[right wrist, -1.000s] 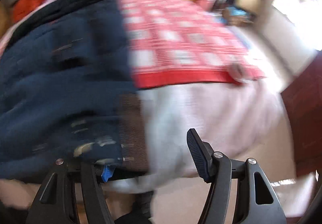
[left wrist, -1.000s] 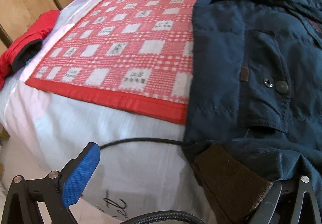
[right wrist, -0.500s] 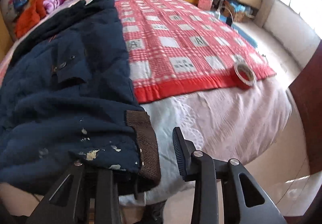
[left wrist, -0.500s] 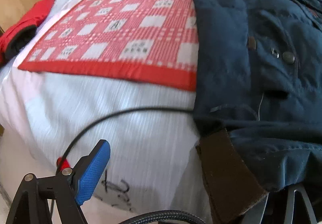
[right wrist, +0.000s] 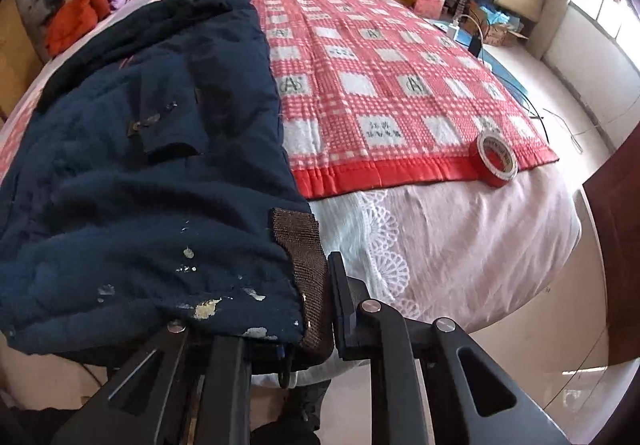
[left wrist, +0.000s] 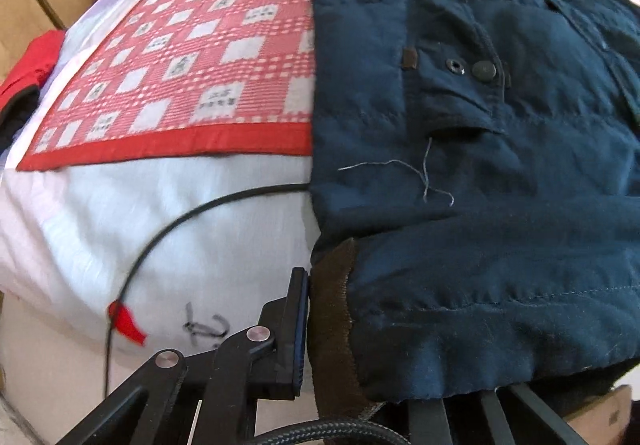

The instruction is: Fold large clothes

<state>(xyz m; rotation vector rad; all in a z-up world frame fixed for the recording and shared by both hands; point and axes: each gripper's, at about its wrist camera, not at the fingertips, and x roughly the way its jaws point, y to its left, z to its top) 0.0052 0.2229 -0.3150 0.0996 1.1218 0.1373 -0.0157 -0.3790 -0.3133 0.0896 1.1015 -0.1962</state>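
Observation:
A large navy padded jacket (left wrist: 460, 125) lies lengthwise on the bed, also in the right wrist view (right wrist: 140, 165). Its hem has a brown knitted band (left wrist: 332, 325) at each corner (right wrist: 304, 269). My left gripper (left wrist: 360, 349) is shut on the hem by the brown band; its right finger is hidden under the cloth. My right gripper (right wrist: 296, 309) is shut on the other hem corner, its left finger covered by the paint-flecked cloth.
A red checked blanket (right wrist: 380, 85) covers the white bed (right wrist: 440, 245) beside the jacket. A red tape roll (right wrist: 498, 161) sits at the blanket's corner. A black cable (left wrist: 168, 229) with a red tag runs under the jacket. Red clothes (left wrist: 32, 73) lie at the left edge.
Both grippers, open a second ago, have closed on the jacket's hem at the brown bands. The right wrist view has steadied after a blurred move.

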